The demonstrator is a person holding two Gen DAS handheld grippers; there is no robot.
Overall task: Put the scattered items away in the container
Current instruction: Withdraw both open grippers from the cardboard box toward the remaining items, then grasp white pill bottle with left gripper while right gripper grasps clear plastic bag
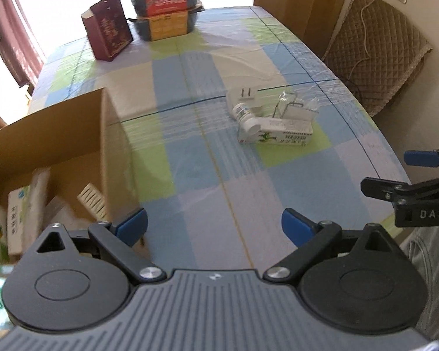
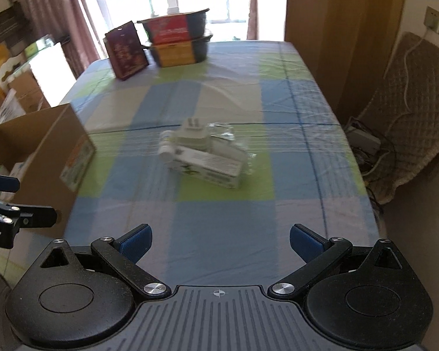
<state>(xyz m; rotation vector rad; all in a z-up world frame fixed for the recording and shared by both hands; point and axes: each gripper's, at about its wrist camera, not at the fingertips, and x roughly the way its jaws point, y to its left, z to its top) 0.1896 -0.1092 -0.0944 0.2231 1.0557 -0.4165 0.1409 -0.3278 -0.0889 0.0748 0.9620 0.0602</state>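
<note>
Both grippers, left (image 1: 214,224) and right (image 2: 221,239), hover wide open and empty over the table (image 1: 248,193). The box (image 1: 73,134) sits at its left edge, already part-filled. Right of the box, well apart, a carton (image 1: 278,136), bottle (image 1: 246,118), plug (image 1: 244,97) and clear packet (image 1: 297,103) lie huddled, probably next.

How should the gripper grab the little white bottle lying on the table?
Grip the white bottle across its round body, jaws on either side, coming down from above. It lies on its side, cap toward the camera, pressed against the medicine box and the white plug, so a sideways approach looks blocked.
</note>
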